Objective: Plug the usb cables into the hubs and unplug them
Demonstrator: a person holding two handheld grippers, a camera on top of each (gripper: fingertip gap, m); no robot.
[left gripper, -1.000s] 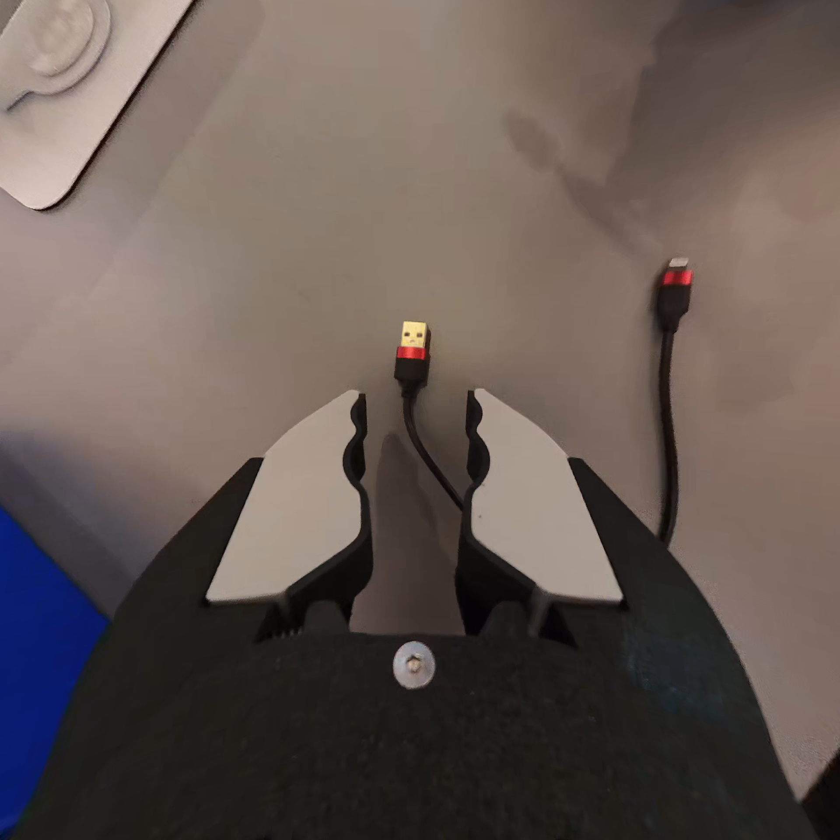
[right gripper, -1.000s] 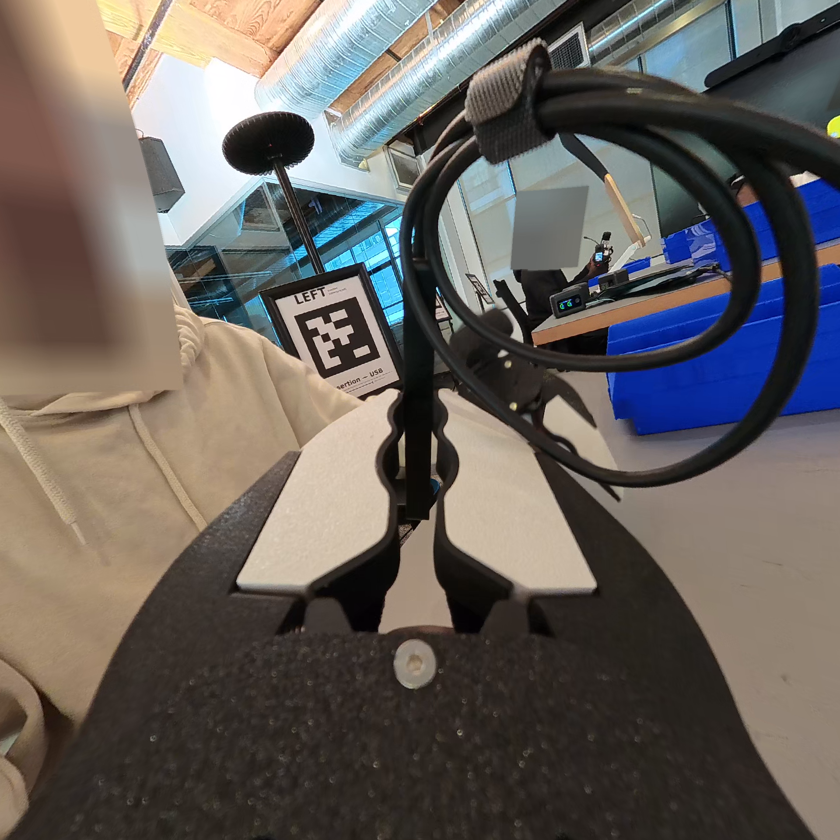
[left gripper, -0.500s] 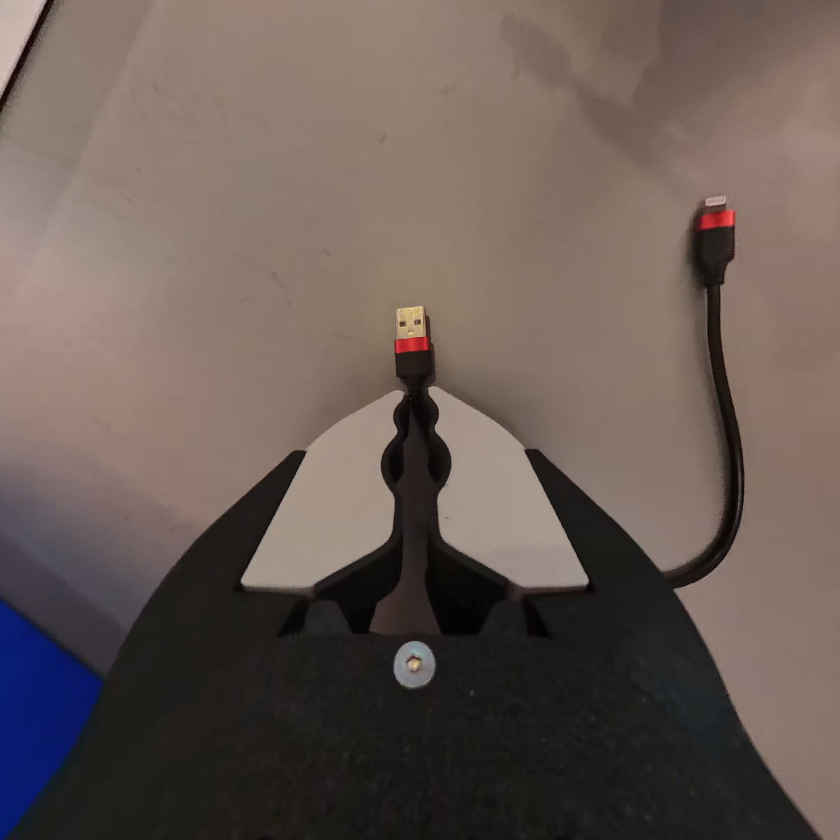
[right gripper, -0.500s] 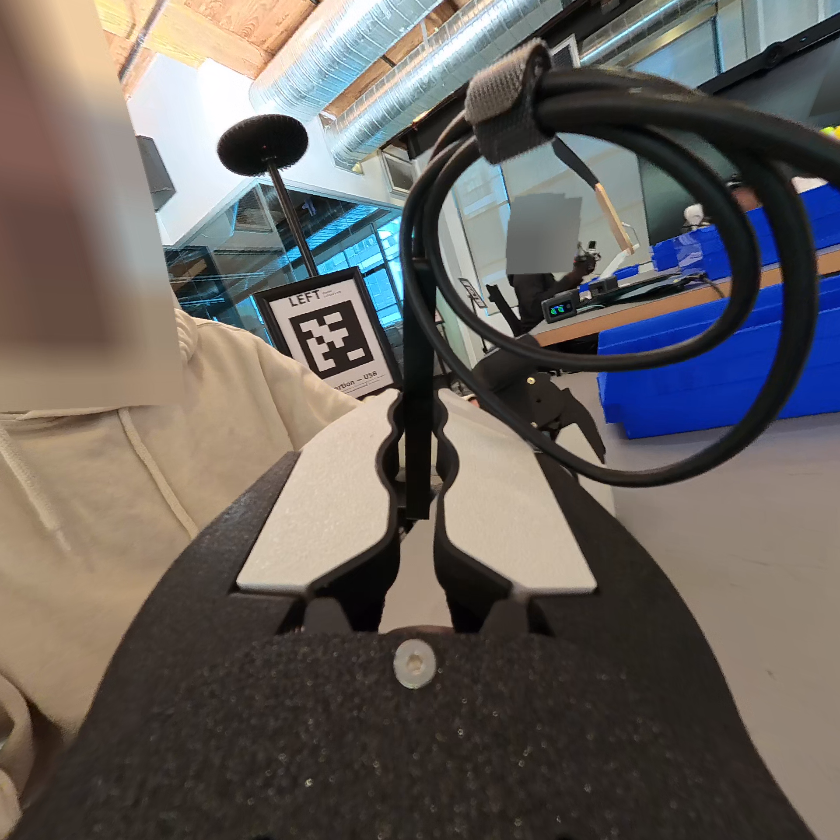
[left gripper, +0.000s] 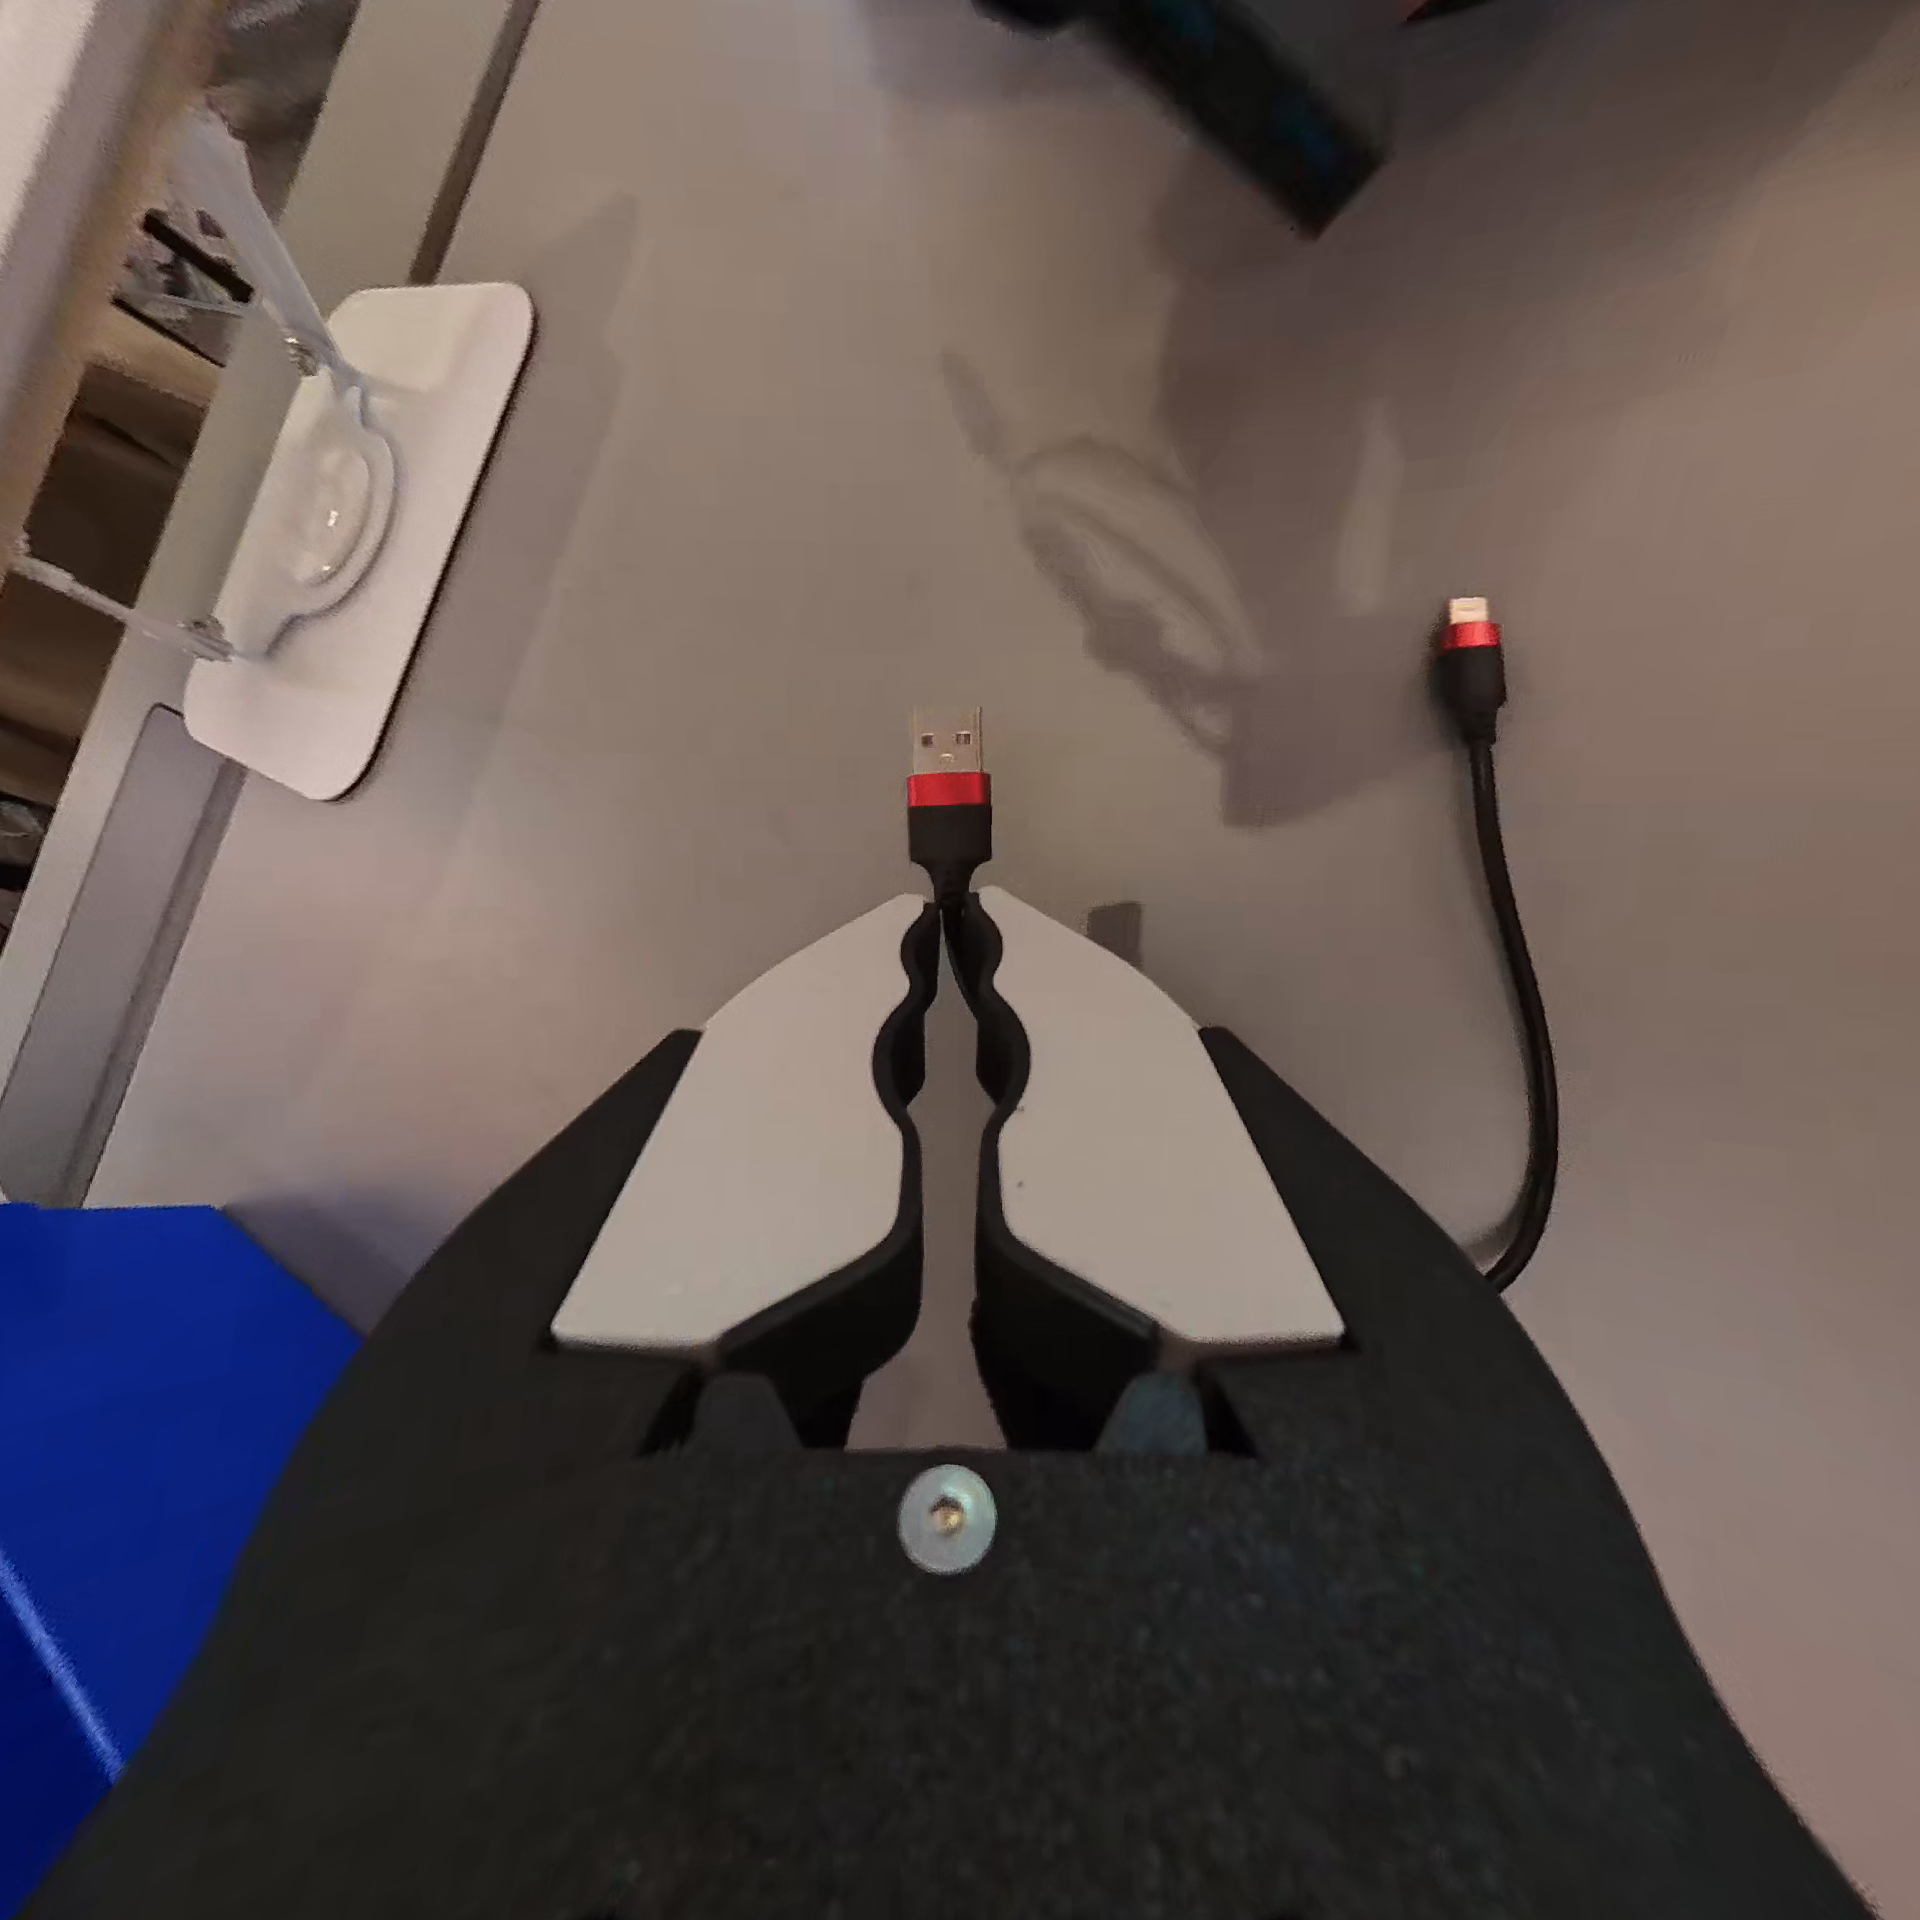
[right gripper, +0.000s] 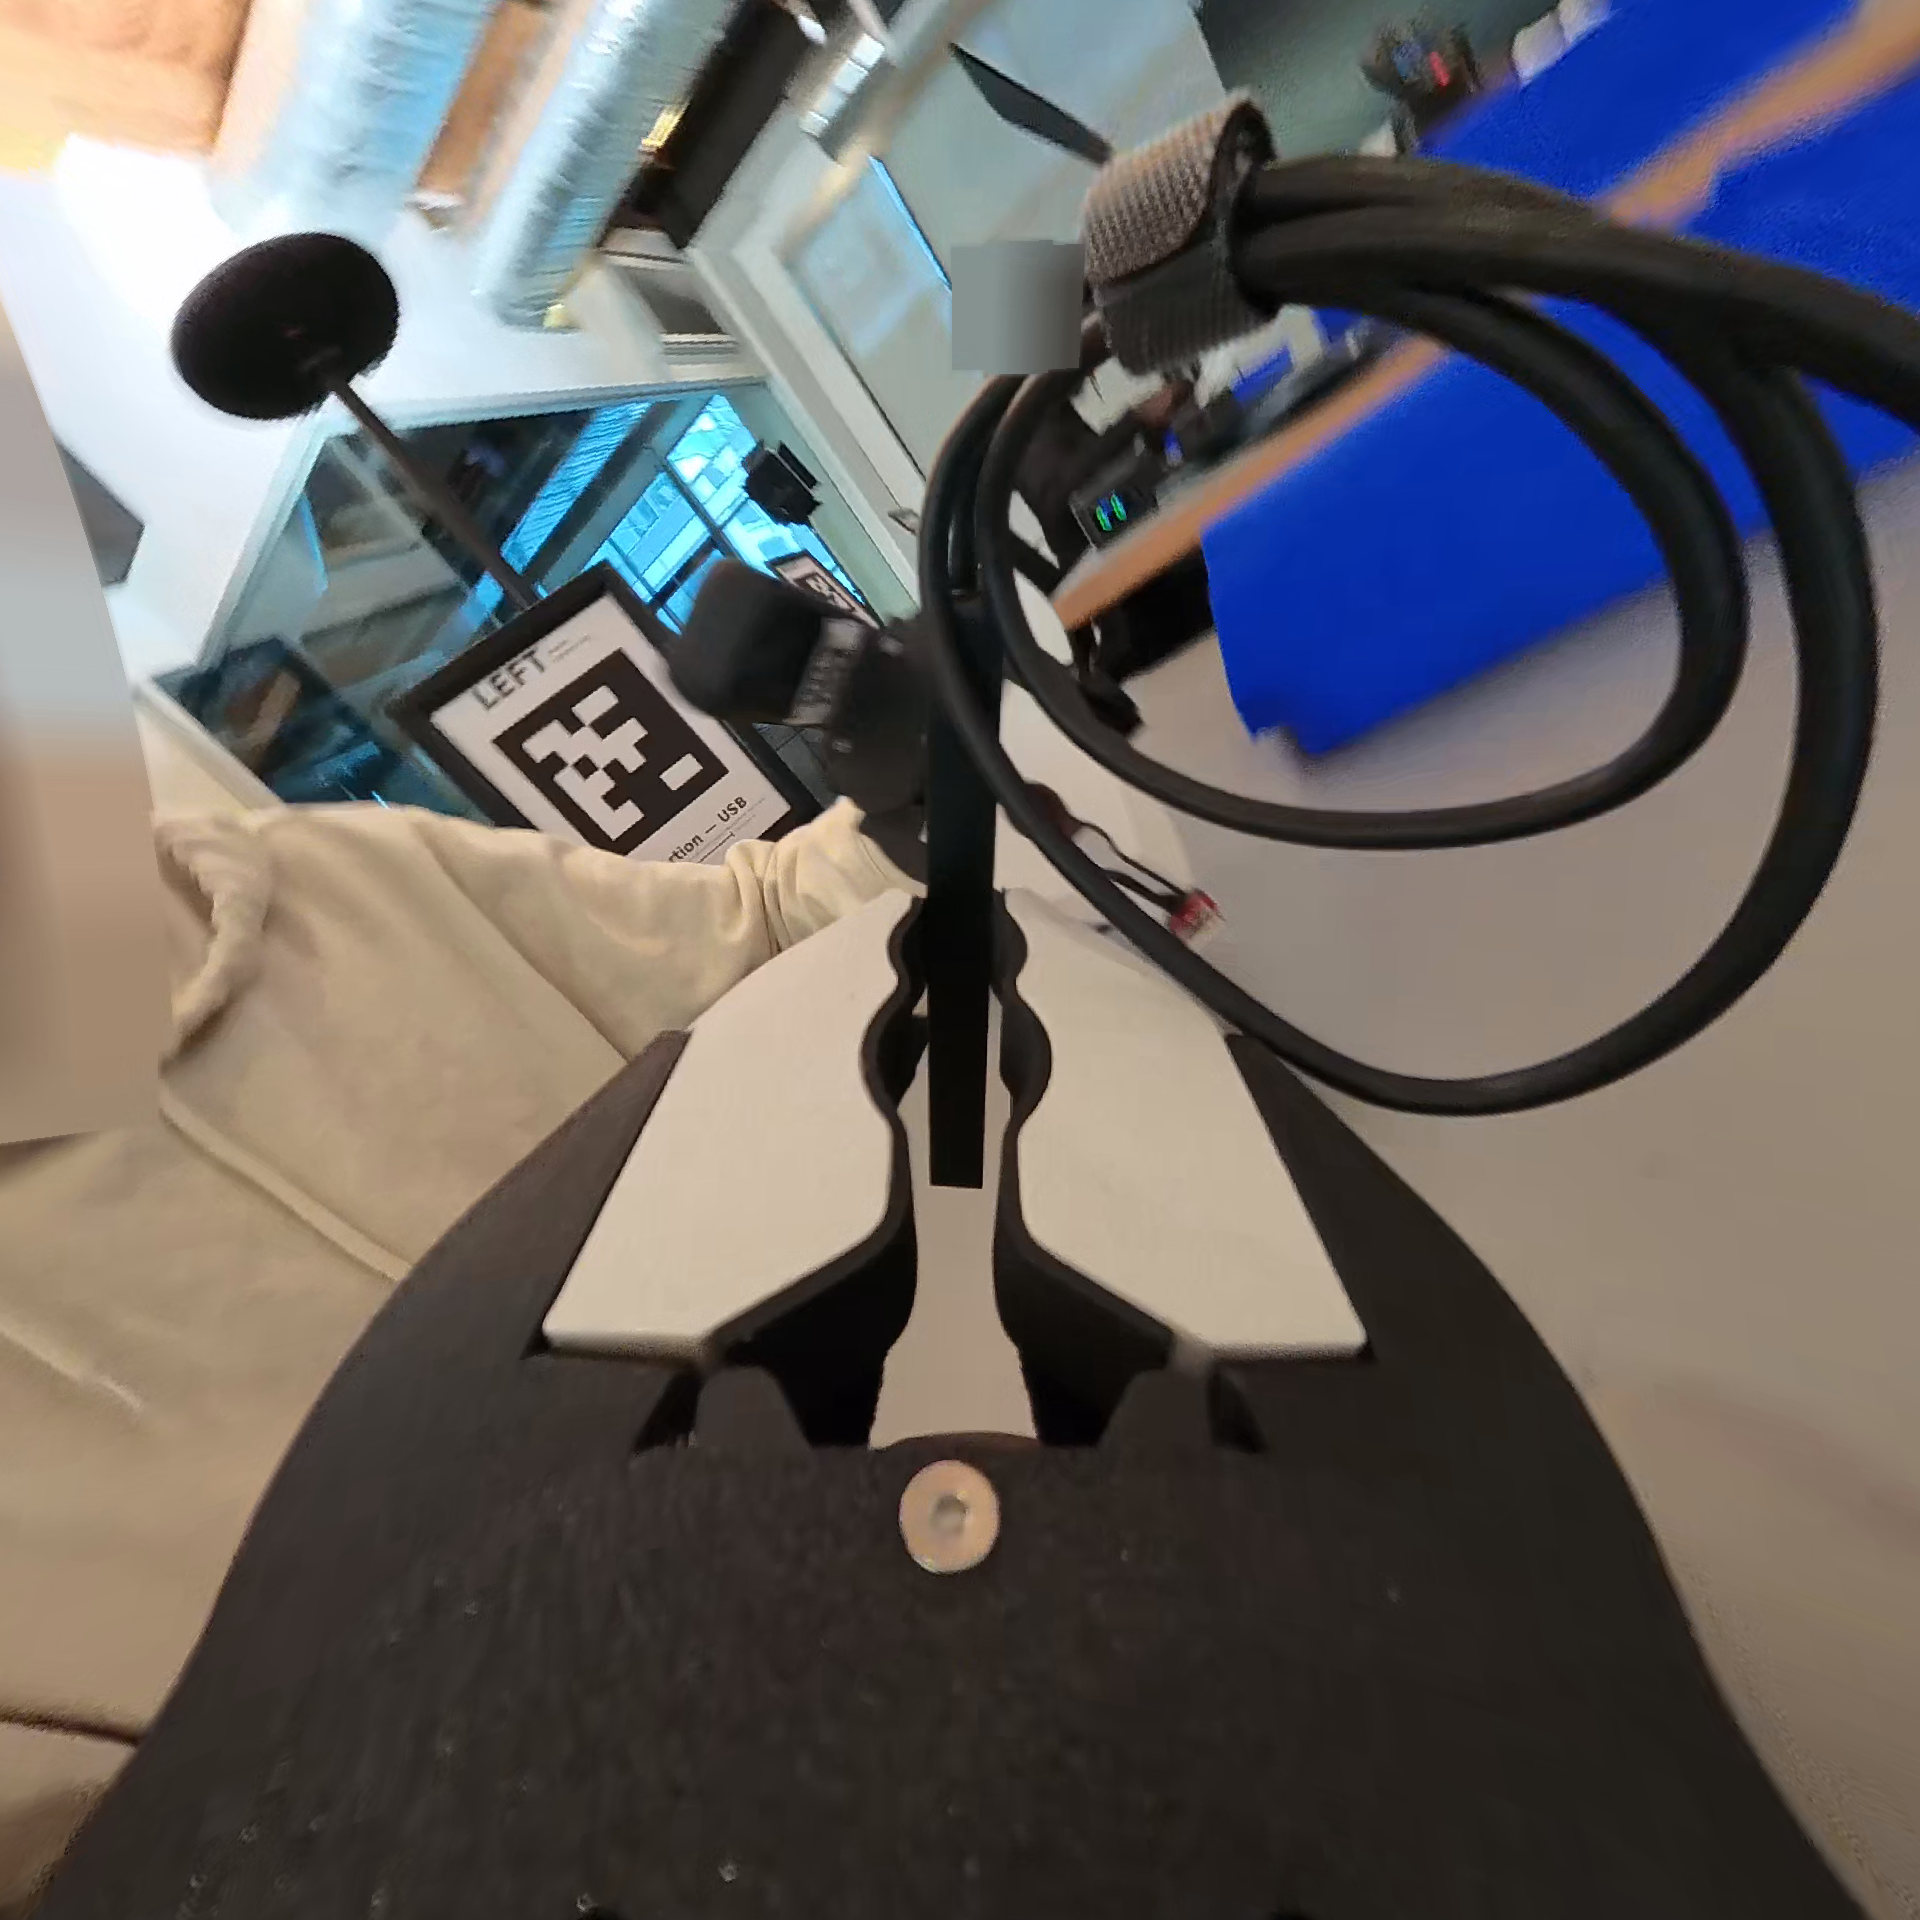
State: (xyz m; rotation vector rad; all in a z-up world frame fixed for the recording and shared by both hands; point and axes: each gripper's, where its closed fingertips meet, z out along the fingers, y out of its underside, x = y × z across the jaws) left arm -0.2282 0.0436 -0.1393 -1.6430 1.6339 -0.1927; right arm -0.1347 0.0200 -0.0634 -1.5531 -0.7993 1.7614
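Grey table (left gripper: 727, 520) | left gripper (left gripper: 948, 914) now pinches, lifts USB cable (left gripper: 948, 821) | right gripper (right gripper: 956, 935) clamps hub (right gripper: 958, 987)

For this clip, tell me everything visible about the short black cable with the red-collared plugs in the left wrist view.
The short black cable has a silver USB-A plug with a red collar and black boot at one end. The left tool is shut on the cord just behind that boot, plug pointing forward. The cord passes beneath the tool, emerges on the right and curves forward over the grey table to a smaller plug, also red-collared, with a pale tip.
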